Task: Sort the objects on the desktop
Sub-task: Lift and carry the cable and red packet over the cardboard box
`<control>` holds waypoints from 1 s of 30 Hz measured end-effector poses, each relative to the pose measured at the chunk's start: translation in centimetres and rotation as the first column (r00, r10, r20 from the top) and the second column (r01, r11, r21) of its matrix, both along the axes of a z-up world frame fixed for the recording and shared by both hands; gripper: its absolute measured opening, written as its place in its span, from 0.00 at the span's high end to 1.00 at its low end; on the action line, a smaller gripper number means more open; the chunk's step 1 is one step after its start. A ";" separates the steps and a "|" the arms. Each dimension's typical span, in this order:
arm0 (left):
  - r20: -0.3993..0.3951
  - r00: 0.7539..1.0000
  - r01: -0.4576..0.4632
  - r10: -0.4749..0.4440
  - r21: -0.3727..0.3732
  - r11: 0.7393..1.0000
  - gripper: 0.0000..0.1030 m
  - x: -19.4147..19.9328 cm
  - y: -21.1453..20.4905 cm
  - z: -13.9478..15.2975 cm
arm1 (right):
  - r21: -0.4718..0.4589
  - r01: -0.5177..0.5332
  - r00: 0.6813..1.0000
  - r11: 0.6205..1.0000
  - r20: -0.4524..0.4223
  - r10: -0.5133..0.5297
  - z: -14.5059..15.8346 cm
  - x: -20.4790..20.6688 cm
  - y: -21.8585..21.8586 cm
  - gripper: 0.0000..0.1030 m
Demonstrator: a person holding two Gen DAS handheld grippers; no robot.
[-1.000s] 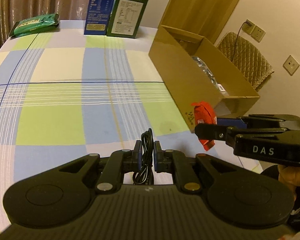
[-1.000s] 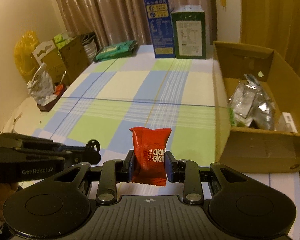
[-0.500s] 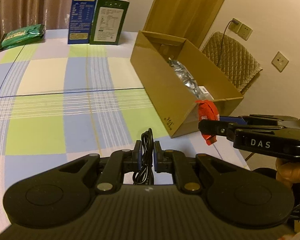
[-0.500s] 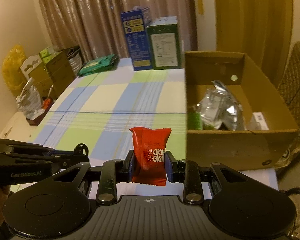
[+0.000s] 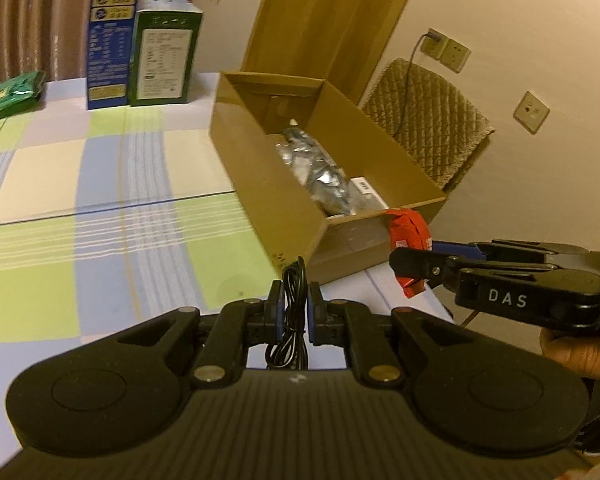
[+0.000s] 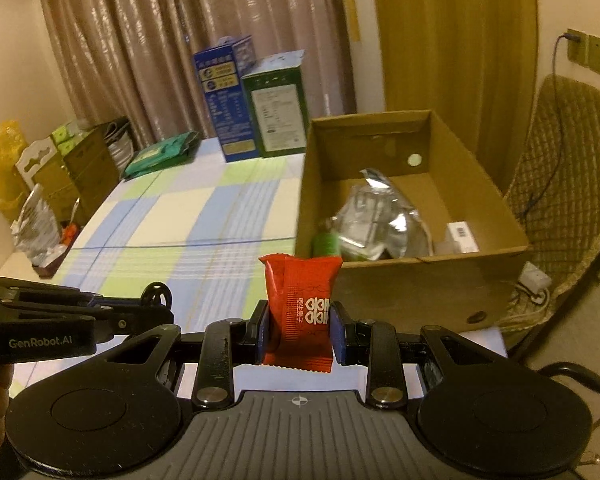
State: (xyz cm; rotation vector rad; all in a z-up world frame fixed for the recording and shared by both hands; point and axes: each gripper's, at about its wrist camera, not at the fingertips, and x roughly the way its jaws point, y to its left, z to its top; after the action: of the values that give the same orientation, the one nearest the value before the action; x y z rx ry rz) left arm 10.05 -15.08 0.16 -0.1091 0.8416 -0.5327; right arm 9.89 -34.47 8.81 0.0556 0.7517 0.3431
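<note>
My left gripper (image 5: pixel 293 316) is shut on a coiled black cable (image 5: pixel 290 320) and holds it above the table's near edge, just before the near corner of the open cardboard box (image 5: pixel 260 184). My right gripper (image 6: pixel 300 328) is shut on a red snack packet (image 6: pixel 303 312), held upright in front of the box's near wall (image 6: pixel 412 288). In the left wrist view the right gripper (image 5: pixel 404 260) comes in from the right with the red packet (image 5: pixel 410 236). The box holds a silver foil bag (image 6: pixel 376 220), a green item (image 6: pixel 326 242) and a small white box (image 6: pixel 462 236).
A blue carton (image 5: pixel 110 40) and a green carton (image 5: pixel 162 52) stand at the table's far end, a green packet (image 5: pixel 8 94) to their left. A checked cloth (image 5: pixel 100 200) covers the table. A quilted chair (image 5: pixel 424 120) stands right of the box; clutter (image 6: pixel 40 184) lies left of the table.
Both grippers have moved right and up toward the cardboard box, still holding the cable and the red packet. The box's inside has come into fuller view.
</note>
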 end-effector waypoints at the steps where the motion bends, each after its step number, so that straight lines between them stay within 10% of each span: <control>1: 0.002 1.000 0.006 -0.006 -0.002 1.000 0.93 0.0 -0.4 0.1 | 0.001 0.006 1.000 1.000 0.002 -0.006 0.1 0.0 -0.3 0.73; 30: 0.021 0.994 0.106 -0.105 -0.031 0.994 0.93 2.1 -8.7 1.2 | 0.008 0.124 0.992 0.992 0.031 -0.124 1.1 1.4 -8.3 0.73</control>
State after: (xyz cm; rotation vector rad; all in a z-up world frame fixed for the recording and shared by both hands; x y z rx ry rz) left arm 12.14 -23.79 1.36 -0.0892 0.8235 -0.6457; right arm 11.28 -42.78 9.96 0.1020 0.7127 0.2277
